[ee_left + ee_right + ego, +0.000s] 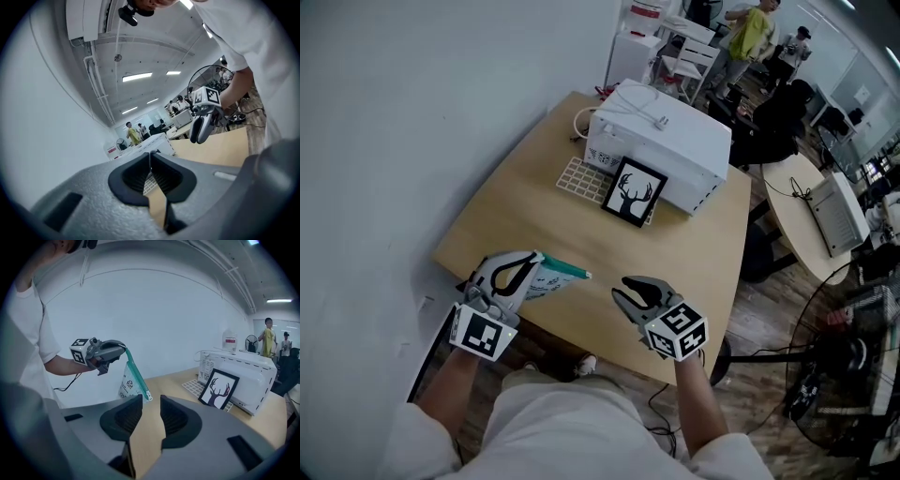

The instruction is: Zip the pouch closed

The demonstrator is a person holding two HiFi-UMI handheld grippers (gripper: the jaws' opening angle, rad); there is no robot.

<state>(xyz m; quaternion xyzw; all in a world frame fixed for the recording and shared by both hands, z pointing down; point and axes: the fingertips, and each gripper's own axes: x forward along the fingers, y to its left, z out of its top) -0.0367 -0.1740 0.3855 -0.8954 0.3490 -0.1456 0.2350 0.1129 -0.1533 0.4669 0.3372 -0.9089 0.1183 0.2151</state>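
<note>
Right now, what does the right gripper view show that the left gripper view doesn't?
Only the right gripper view: the pouch with its teal zipper, hanging from the left gripper, plus the framed deer picture; its own jaws stand apart, empty. Only the left gripper view: the right gripper with its marker cube; its own jaws are together. Both: the wooden table, the white appliance and people in the background.

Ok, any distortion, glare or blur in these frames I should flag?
Head view: evenly lit, sharp, mild wide-angle bend. Left gripper view: strong fisheye, black corners, ceiling lights blown out. Right gripper view: same vignette, pouch sharp against the wall.
</note>
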